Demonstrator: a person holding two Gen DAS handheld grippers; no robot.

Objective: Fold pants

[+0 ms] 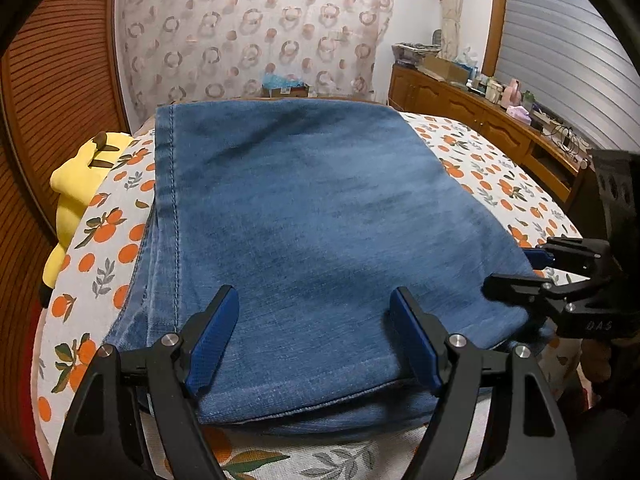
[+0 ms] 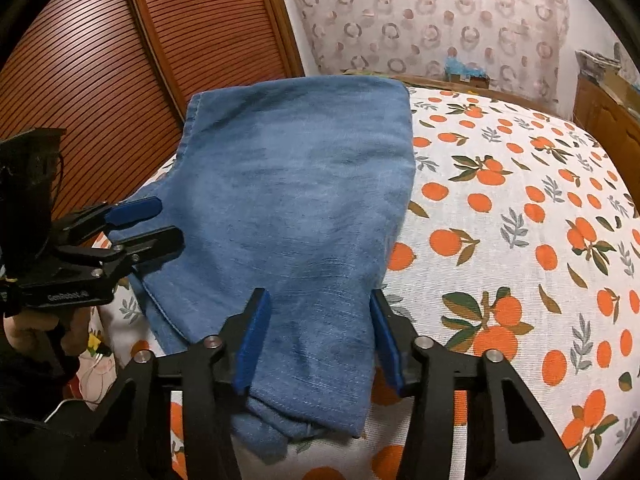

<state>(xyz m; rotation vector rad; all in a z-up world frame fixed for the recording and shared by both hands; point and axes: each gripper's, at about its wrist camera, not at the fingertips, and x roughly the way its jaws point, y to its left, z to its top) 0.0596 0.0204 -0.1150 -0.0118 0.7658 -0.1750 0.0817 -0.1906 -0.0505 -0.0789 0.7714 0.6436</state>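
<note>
Blue denim pants point(image 1: 312, 216) lie folded in layers on a bed, also in the right wrist view point(image 2: 296, 208). My left gripper point(image 1: 314, 320) is open, its blue-padded fingers spread over the near edge of the pants, holding nothing. It also shows at the left of the right wrist view point(image 2: 168, 224). My right gripper point(image 2: 318, 320) is open over the near right corner of the pants, holding nothing. It shows at the right edge of the left wrist view point(image 1: 512, 272), beside the pants' right edge.
The bed has a white sheet with orange fruit print point(image 2: 520, 240). A yellow plush toy point(image 1: 76, 184) lies at the bed's left edge. A slatted wooden door point(image 2: 100, 80) is on the left. A wooden cabinet with clutter point(image 1: 480, 108) stands to the right. A patterned curtain point(image 1: 248, 32) hangs behind.
</note>
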